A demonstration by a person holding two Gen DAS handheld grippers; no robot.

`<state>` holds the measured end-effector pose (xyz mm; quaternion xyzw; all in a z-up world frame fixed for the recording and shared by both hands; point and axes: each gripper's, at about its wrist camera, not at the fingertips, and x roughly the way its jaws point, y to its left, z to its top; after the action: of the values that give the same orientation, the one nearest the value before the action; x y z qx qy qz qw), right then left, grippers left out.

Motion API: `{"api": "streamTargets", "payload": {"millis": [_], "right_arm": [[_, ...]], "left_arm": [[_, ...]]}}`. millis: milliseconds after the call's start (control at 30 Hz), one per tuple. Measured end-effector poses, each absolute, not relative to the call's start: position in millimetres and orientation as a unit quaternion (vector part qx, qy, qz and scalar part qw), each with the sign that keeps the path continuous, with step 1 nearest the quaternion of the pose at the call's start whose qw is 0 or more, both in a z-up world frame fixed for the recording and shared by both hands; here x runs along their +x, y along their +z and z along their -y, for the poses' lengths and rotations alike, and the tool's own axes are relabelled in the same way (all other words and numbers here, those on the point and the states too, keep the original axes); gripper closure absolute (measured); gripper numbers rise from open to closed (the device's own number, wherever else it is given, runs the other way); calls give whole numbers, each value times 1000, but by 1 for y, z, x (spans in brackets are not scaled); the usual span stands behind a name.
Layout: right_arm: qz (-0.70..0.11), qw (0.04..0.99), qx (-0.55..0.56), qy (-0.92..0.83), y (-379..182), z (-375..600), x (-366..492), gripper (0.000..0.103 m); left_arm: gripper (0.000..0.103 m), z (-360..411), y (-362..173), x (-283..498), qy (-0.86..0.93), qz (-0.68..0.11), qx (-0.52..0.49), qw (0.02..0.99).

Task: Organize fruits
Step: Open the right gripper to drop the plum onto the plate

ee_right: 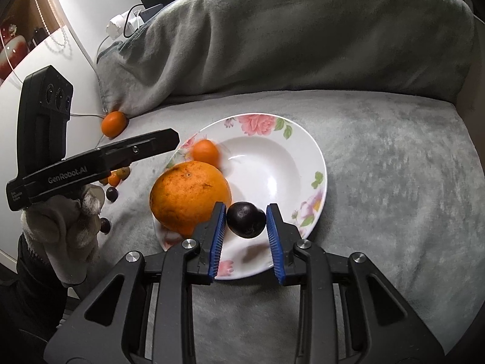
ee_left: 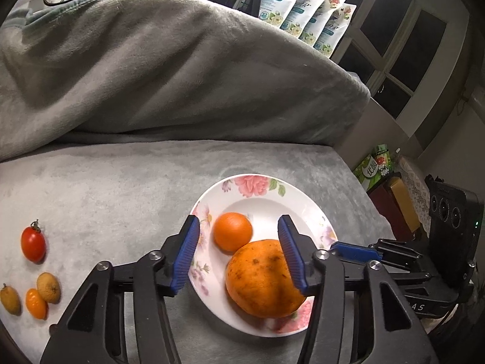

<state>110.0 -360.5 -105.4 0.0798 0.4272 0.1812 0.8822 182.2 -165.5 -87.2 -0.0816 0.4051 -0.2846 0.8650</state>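
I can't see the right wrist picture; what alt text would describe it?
A right tool with open blue-padded fingers brackets a dark plum on a floral plate, beside a large orange and a small orange. Grey blanket underneath.

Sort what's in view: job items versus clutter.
Job: plate, big orange, small orange, plum, tomato, stray orange, left gripper, right gripper.
Clutter: blanket, pouches, charger.
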Motion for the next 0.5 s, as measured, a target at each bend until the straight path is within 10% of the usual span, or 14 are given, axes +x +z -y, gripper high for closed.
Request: {"api": "streamTargets", "payload": {"millis": [167, 500], "right_arm": [[-410, 890, 81, 182, -100, 361, 104, 33], [-398, 899, 55, 172, -93, 353, 97, 21]], "left_arm": [[42, 164, -85, 181, -281, -404, -84, 867], [31, 159, -79, 176, -270, -398, -89, 872]]}}
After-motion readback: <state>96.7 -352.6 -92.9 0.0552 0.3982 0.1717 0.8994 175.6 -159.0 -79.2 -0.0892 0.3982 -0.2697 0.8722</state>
